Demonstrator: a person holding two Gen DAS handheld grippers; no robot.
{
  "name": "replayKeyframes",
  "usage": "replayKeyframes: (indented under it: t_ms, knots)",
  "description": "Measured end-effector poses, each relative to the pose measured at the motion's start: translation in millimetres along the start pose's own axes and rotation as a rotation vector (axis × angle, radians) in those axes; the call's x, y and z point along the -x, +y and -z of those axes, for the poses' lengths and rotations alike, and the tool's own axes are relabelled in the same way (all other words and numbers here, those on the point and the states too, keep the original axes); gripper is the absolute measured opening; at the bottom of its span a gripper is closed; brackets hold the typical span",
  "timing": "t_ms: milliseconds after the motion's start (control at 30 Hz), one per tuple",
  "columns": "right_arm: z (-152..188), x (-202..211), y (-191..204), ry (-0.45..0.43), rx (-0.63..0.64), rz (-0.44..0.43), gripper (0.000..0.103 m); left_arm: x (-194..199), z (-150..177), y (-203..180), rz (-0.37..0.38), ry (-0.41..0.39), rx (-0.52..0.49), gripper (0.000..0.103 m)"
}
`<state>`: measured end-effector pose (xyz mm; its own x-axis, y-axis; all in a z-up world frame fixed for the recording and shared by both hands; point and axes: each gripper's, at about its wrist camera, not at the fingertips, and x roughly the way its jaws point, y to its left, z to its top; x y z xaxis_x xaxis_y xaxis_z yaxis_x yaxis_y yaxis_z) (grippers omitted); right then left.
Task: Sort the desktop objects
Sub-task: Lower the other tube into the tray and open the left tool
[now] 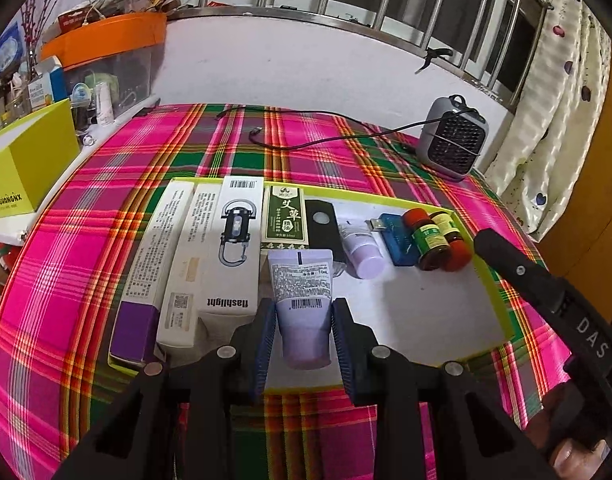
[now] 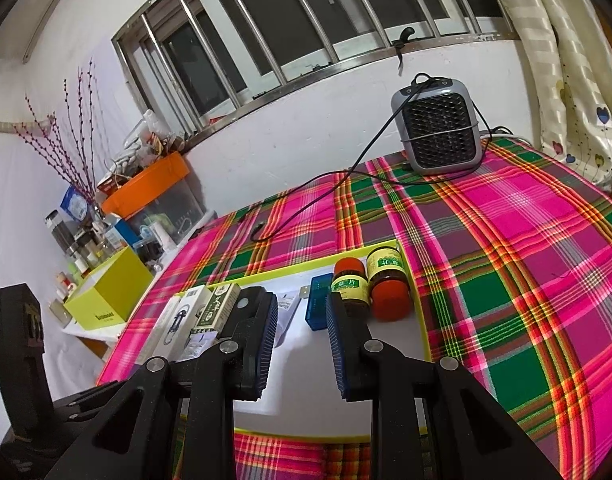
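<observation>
from the left wrist view, the left claw (image 1: 304, 334) squeezes a purple tube (image 1: 304, 300) by its fat end, so it can be set down in the yellow tray (image 1: 494, 300) next to the flashlight box (image 1: 236, 248). the boxes lie side by side there, which looks like tidy sorting.

from the right wrist view, the right claw (image 2: 300, 344) has nothing in it, its jaws only a little apart. it waits over the tray's white floor, near two small jars (image 2: 370, 284) lying together in the corner. the tray sits on the checked worktop (image 2: 506, 240).
</observation>
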<state>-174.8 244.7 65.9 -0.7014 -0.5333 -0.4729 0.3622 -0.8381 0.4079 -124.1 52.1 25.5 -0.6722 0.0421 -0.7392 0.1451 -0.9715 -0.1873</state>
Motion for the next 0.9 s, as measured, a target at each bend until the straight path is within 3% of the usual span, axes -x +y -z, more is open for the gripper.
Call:
replayKeyframes:
  t_ms: [900]
  knots:
    - [-1.4,2.8,-2.2,-0.011,-0.016,-0.007,0.027,-7.3,7.8,-6.4,-0.065,0.033,-0.016,0.030]
